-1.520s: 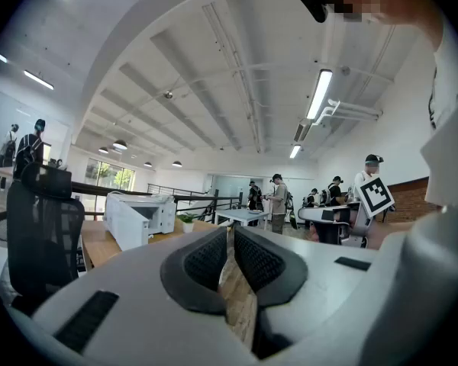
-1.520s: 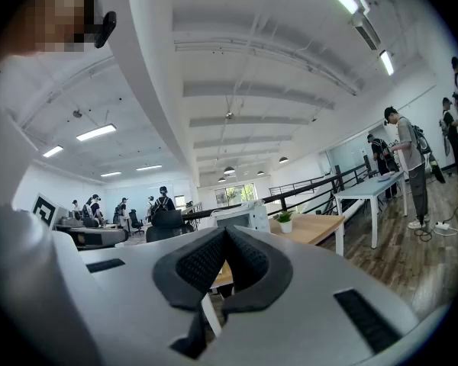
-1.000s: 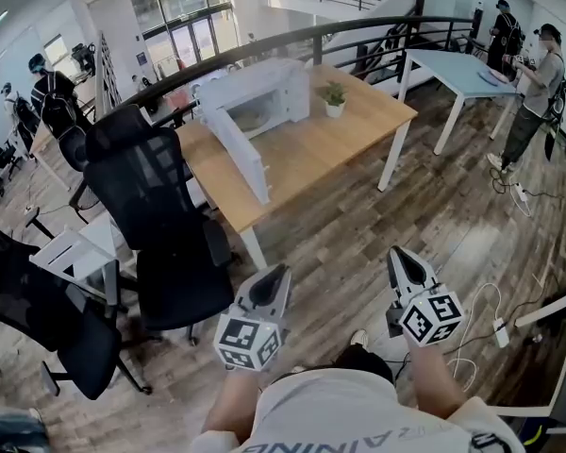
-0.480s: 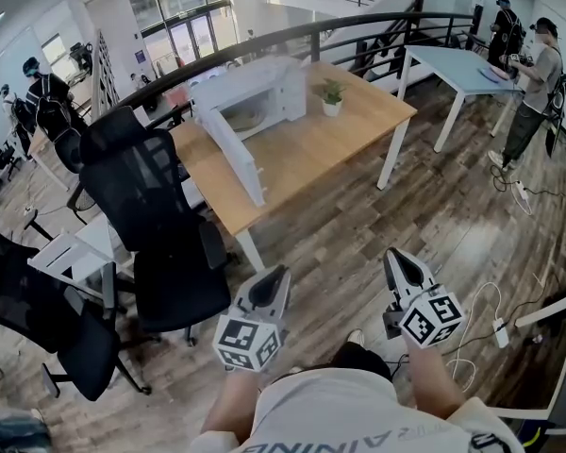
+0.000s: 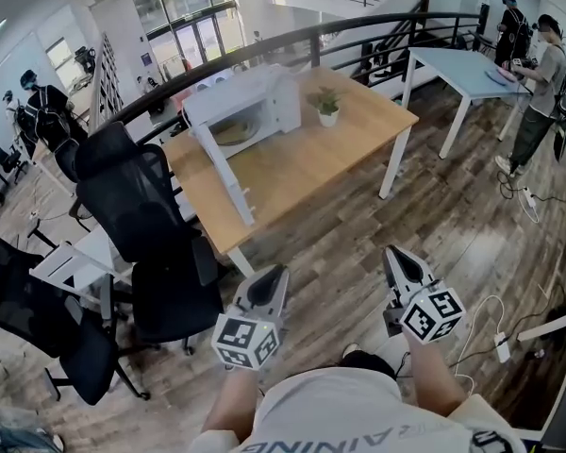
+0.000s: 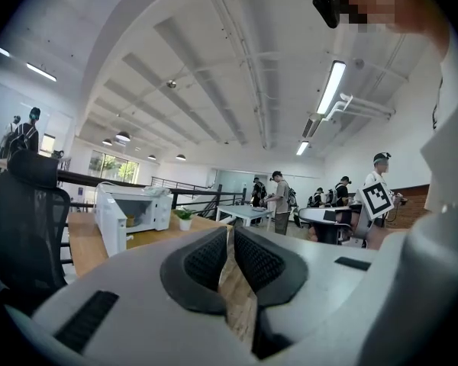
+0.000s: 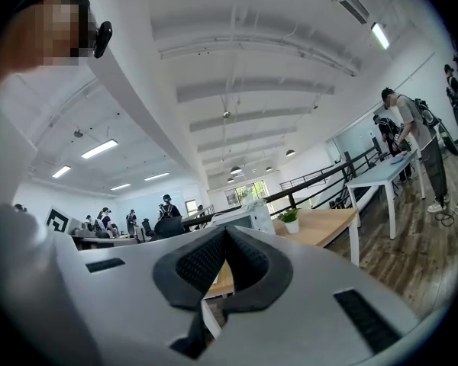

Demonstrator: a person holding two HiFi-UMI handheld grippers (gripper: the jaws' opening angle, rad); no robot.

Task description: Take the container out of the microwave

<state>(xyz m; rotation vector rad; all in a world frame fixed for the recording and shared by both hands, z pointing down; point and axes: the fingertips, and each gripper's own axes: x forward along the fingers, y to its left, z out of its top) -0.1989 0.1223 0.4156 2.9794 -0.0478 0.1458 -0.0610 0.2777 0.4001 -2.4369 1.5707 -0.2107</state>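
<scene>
Both our left claw (image 5: 279, 274) and right claw (image 5: 394, 255) are pressed together and empty, and the container (image 5: 231, 132) sits in the open microwave (image 5: 264, 92) on the worktop (image 5: 311, 163), well off at 11 o'clock and nearer the left.

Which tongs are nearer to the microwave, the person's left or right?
Left. The left tongs hang over the floor short of the table, roughly in line with the microwave; the right tongs hang further to its right, also over the floor.
</scene>
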